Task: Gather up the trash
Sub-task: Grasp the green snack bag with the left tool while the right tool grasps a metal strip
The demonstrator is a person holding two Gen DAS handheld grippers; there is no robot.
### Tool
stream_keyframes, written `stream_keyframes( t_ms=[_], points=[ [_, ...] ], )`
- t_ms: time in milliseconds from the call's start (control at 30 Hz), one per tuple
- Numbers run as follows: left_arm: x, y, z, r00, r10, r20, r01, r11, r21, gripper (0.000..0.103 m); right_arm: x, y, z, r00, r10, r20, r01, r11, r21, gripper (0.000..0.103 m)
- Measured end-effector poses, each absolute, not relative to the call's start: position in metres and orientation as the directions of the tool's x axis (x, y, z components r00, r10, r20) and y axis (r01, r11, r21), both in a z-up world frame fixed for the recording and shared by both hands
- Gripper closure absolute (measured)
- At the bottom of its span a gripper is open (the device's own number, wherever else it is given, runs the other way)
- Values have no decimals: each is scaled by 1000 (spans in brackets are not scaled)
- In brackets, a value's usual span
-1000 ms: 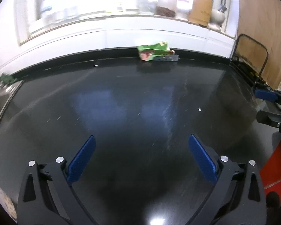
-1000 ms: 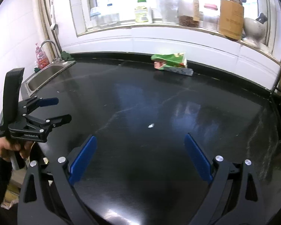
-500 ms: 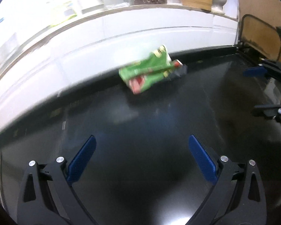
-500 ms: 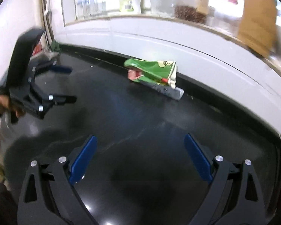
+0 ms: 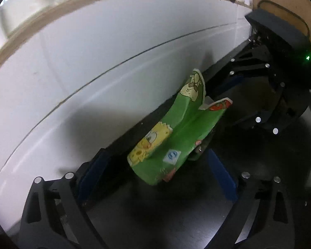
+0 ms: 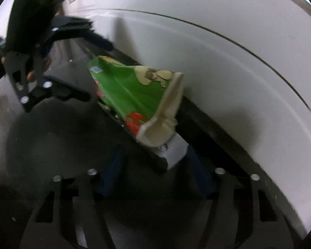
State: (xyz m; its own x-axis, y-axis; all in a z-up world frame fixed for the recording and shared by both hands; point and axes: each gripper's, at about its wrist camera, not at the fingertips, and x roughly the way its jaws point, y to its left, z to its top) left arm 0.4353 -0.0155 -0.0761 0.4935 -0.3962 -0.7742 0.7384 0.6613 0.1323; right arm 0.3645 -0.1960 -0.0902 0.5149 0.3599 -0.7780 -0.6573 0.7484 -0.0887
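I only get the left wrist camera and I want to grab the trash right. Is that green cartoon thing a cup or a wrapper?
Observer: It's a squashed paper cup. The right wrist view shows its open, cream-coloured rim facing the right gripper.
Operator: Is it lying flat on the counter?
Observer: No. It rests on a grey bar with a screw in it, which hardly shows in your view.
Operator: Are my jaws around it?
Observer: Seen from the right, the left gripper is open, with one finger on each side of the cup's closed end.
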Motion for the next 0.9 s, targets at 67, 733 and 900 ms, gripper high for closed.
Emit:
stream_keyframes(
  t_ms=[67,733,900],
  points=[
    [440,-16,-76,485,-415,-770,747,655,117,23,365,-191,-92,497,353,-793,-672,735,-94,70],
    [331,11,-33,320,-455,-831,683,719,-130,70,193,-195,-49,371,319,-872,-454,881,130,99],
    [270,20,-17,439,-294,-849,430,898,-88,70,172,-203,-15,452,334,-827,-383,910,158,99]
  ],
)
